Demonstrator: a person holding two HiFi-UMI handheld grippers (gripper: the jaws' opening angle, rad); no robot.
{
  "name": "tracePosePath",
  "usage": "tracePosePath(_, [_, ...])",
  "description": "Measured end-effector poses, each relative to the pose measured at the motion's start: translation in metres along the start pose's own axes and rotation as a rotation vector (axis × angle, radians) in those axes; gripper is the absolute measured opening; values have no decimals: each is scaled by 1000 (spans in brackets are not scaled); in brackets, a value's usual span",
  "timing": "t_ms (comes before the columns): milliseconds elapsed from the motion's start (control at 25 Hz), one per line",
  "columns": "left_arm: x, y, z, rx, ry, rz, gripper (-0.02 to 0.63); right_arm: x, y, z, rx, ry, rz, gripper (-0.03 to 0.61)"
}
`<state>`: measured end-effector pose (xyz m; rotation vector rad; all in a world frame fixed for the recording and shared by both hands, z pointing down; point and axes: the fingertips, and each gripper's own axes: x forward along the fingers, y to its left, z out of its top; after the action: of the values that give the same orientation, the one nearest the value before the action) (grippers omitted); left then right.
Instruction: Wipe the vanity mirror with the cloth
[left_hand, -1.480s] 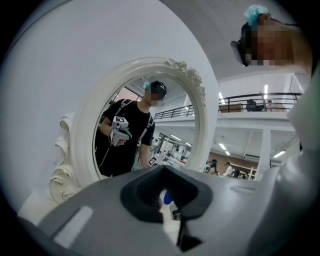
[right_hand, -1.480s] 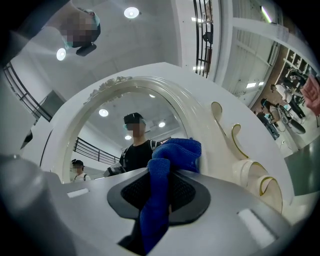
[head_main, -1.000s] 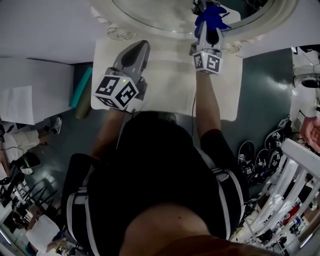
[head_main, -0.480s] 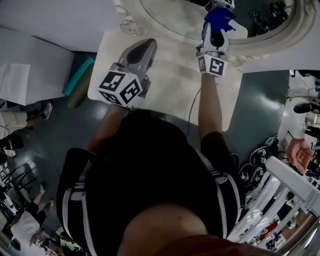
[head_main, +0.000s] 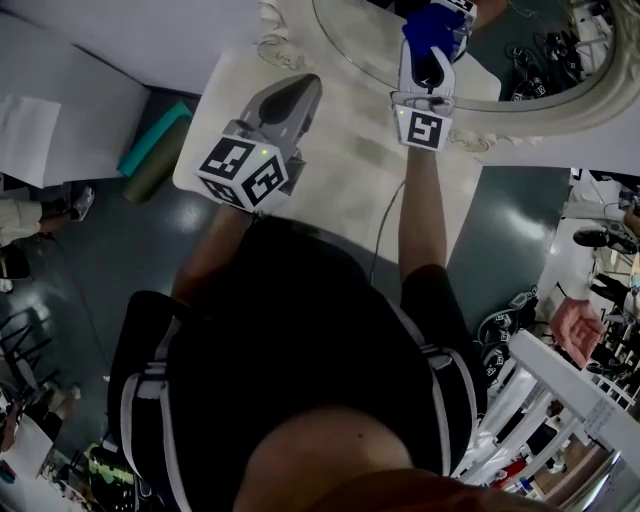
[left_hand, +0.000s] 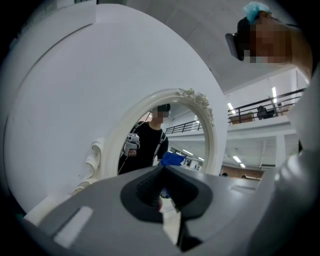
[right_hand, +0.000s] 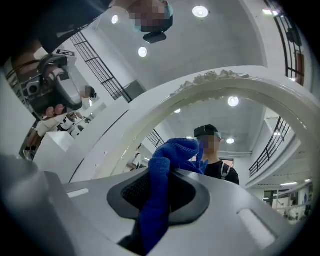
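Right now my right gripper has its fingers clamped on a bunch of the blue terry cloth, held up at the lower part of the oval mirror in its ornate cream frame; I can't confirm contact. My left gripper hovers over the white table, fingers together and empty. The risks I see are that hard pressing tips the unbraced mirror, or that bare fingertips scrape the glass.

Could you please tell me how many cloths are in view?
1: a blue cloth clamped in the right gripper, up at the mirror. The left gripper is shut, empty. None else shows.
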<state>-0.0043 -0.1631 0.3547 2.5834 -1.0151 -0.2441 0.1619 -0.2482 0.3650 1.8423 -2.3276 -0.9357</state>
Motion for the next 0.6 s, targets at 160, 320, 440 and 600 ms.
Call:
tracePosePath(160, [0,6,2,-7,-8,-4,11,11,13,2,-78,59,55,78])
tracePosePath(320, [1,8,3,-24,-15,-9,11,21,30,3,-134,101,117,78])
tracePosePath(440, [3,4,2,-32,-12,-13,11,22,42,0,-176,119,146,78])
tracePosePath(600, [-1,19,-2,-42,-5,-8,11,27,84,-25,-177,176,223,78])
